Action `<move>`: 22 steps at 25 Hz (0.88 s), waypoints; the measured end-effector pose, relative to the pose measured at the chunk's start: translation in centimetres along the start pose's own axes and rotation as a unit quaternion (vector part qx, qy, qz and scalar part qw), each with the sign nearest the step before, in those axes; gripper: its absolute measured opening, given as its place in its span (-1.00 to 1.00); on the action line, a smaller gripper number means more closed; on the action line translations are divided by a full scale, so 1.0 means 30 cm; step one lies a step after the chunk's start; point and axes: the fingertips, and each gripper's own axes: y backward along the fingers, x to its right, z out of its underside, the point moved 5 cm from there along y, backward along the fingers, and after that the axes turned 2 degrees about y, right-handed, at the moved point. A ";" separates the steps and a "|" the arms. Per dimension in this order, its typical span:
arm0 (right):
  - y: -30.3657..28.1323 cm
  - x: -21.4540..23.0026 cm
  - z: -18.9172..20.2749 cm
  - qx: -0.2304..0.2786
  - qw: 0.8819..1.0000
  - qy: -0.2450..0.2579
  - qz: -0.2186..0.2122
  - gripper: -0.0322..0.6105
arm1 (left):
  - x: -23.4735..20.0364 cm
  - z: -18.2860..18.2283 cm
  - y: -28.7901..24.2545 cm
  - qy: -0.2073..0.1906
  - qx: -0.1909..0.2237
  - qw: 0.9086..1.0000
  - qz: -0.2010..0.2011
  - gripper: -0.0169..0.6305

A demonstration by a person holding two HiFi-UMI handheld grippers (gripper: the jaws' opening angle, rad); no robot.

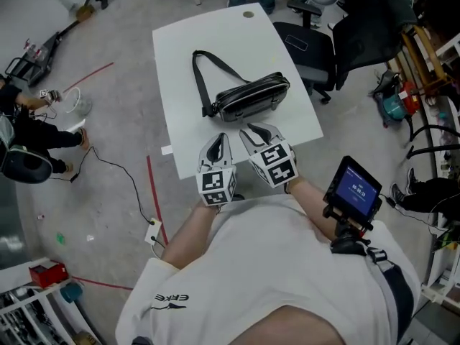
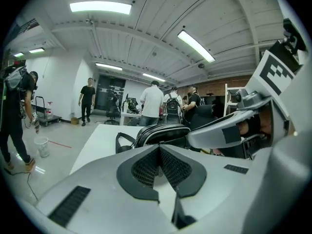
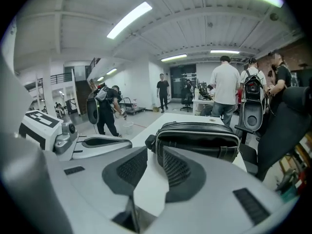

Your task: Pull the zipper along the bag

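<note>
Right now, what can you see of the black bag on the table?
The black bag looks like glossy leather with pale edging. It lies slightly slanted on the white table, its strap looped to the left in the head view. Only the table touches it. Whether the zipper is open cannot be told.

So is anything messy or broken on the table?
Nothing stands out. The black bag lies on the white table with its strap looped beside it, and nothing looks spilled or torn.
</note>
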 end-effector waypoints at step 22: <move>0.614 0.211 0.280 0.093 0.992 -0.077 -0.033 -0.89 | 0.618 0.007 0.224 0.015 0.045 0.997 -0.057 -0.94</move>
